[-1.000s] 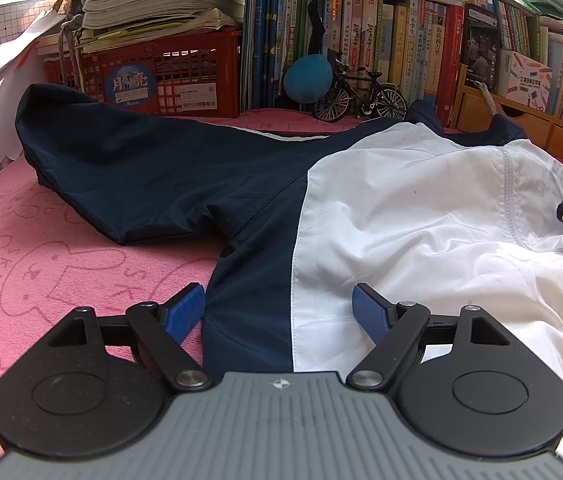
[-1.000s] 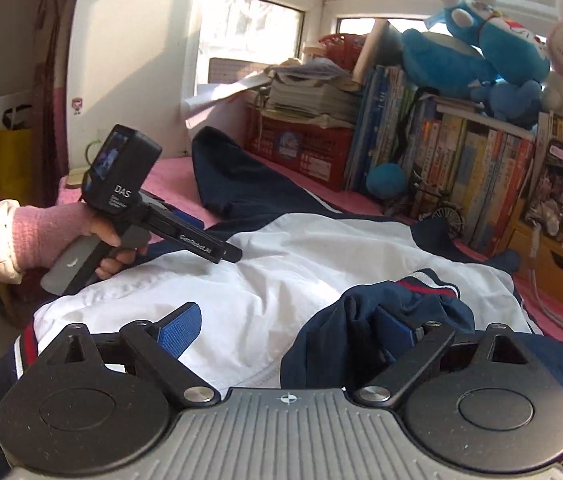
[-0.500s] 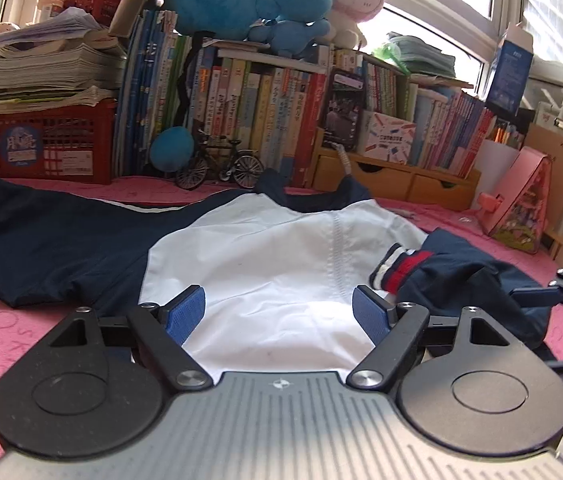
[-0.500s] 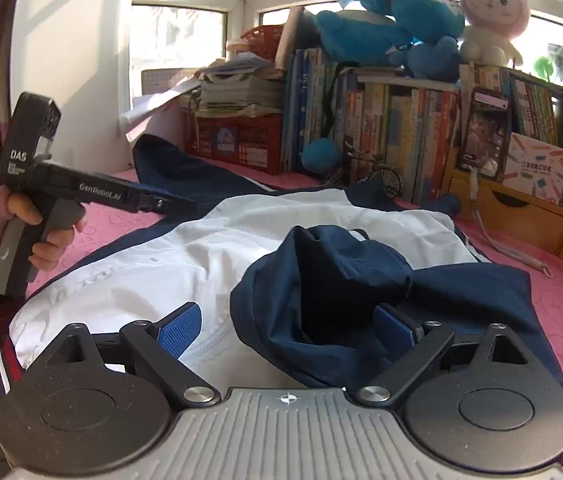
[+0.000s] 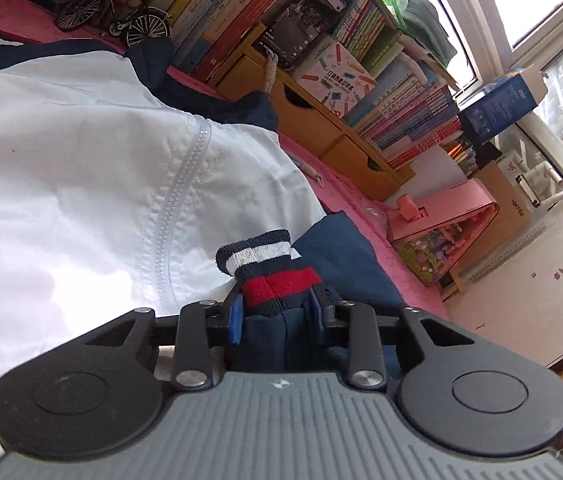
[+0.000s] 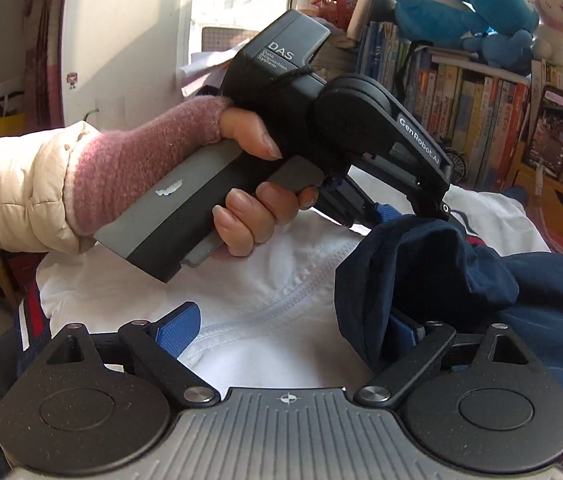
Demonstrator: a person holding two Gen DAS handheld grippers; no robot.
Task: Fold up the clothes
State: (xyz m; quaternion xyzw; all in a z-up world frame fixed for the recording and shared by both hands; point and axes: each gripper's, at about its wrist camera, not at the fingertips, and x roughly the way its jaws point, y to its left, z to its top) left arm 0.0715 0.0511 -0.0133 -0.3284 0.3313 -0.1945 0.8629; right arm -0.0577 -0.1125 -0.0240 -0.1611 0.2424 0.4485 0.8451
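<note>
I'm pinching the striped cuff [image 5: 269,276] at lower centre with my left gripper [image 5: 275,314]; my right gripper [image 6: 289,328] is hanging spread. The jacket [image 5: 81,168] is lying mostly unfolded.

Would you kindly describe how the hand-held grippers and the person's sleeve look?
Each hand-held gripper has a ribbed grey body, black round-ended linkage arms and blue pads. The left hand-held gripper is black with a grey pistol handle, lettered "DAS" and "GenRobot.AI". The left hand emerges from a fuzzy pink cuff under a cream quilted sleeve.
</note>
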